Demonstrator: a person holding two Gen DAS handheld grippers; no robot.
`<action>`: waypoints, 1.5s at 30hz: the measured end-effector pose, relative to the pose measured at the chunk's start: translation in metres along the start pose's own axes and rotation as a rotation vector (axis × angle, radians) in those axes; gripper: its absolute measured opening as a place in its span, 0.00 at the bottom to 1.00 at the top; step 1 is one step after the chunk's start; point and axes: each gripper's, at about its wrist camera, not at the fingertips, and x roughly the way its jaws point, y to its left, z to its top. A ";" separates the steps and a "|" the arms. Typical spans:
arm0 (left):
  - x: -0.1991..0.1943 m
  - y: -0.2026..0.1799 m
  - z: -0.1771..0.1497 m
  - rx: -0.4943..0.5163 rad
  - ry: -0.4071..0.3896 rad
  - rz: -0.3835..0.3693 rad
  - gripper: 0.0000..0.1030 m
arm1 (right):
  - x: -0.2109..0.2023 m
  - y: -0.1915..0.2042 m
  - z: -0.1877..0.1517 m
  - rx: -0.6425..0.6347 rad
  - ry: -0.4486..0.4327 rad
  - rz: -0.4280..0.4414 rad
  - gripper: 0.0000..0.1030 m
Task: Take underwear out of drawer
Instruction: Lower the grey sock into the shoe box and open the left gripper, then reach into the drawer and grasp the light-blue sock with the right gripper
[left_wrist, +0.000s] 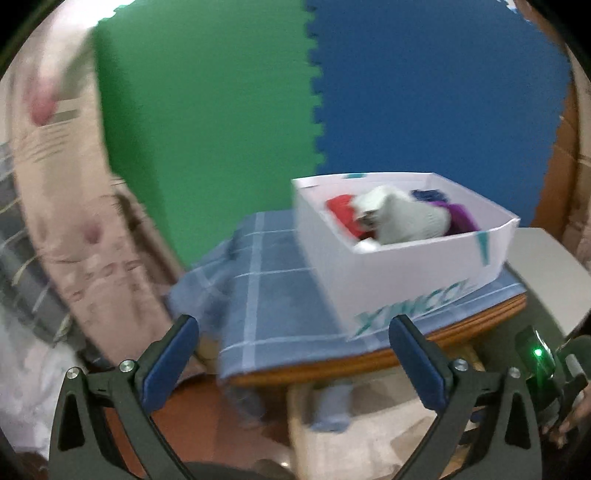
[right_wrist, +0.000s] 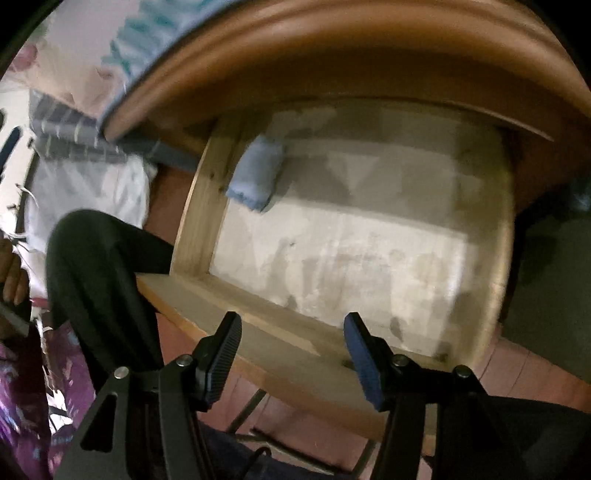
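My left gripper (left_wrist: 293, 332) has two black angular arms, each cut with a triangular opening and fixed by two silver round-head screws. Each finger carries a dark blue pad (left_wrist: 168, 363) on its inner face. At the right edge of the left wrist view, a black housing (left_wrist: 539, 358) shows a lit green indicator.

My right gripper (right_wrist: 291, 332) has the same black frame, triangular cutouts and silver screws. Its left pad (right_wrist: 221, 358) is black and finely ribbed; its right pad (right_wrist: 364, 363) is dark blue.

I wear dark trousers (right_wrist: 96, 280). A purple patterned garment (right_wrist: 26, 406) shows at the lower left of the right wrist view.
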 end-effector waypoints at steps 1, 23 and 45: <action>-0.006 0.006 -0.007 -0.006 -0.009 0.018 0.99 | 0.007 0.008 0.002 -0.016 0.008 -0.011 0.58; -0.021 0.077 -0.051 -0.273 -0.036 0.056 0.99 | 0.158 0.152 0.037 -1.067 -0.014 -0.688 0.57; -0.006 0.097 -0.055 -0.402 0.021 -0.003 0.99 | 0.186 0.159 0.055 -1.320 0.005 -0.748 0.78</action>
